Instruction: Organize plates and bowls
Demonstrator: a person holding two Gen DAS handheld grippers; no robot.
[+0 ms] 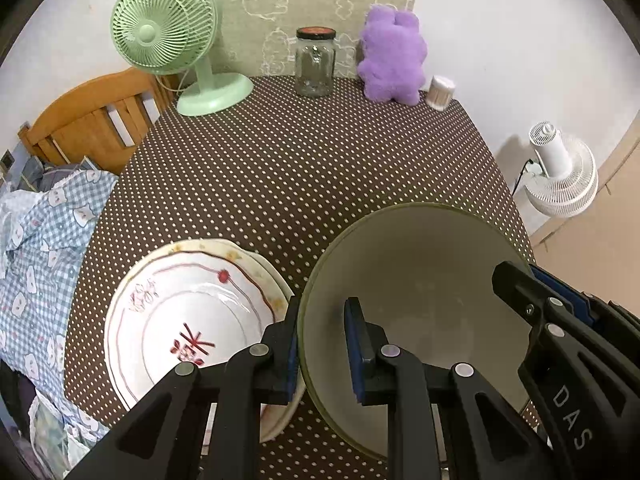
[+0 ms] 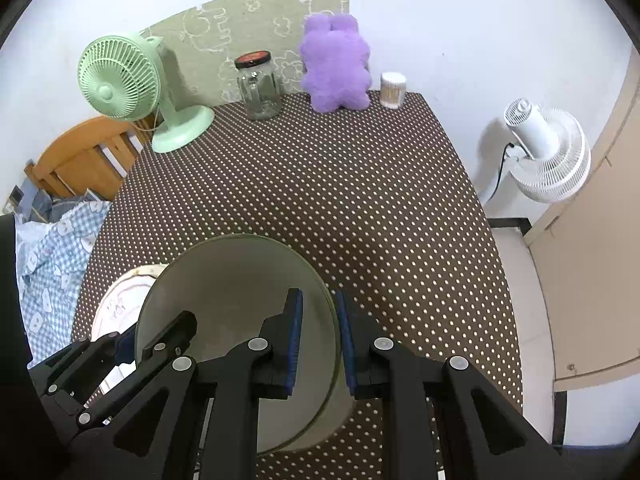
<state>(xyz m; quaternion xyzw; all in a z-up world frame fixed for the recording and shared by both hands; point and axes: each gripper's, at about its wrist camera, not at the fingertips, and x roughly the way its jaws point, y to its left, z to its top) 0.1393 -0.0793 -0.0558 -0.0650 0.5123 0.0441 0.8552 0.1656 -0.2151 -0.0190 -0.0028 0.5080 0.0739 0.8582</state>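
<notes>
Black jaws of the left gripper (image 1: 322, 350) fill the bottom of the left wrist view, pinching the near-left rim of the olive plate (image 1: 416, 280): one blue pad sits outside the rim, the other on the plate's face. At the plate's right edge the right gripper (image 1: 520, 280) clamps the opposite rim. Just left of the left jaws, touching them in the picture, lies a stack of white plates (image 1: 180, 320) with red markings, its lower edge hidden under the outer finger. Beyond the jaws the dotted table (image 1: 288, 168) is bare up to its far edge, where a green fan (image 1: 168, 36), a glass jar (image 1: 315, 62), a purple plush toy (image 1: 392, 56) and a small container (image 1: 440, 92) stand in a row. Left of the table's edge lies blue checked bedding (image 1: 44, 232); right of it stands a white fan (image 1: 560, 176).

From the right wrist view, the right gripper (image 2: 320, 344) pinches the plate's (image 2: 240, 288) right rim, one pad inside, one outside. To the left, the left gripper (image 2: 132, 344) grips the far rim, with the white plates (image 2: 120, 296) partly hidden behind. Ahead and right of the jaws the table (image 2: 360, 200) lies open to its right edge and far row.
</notes>
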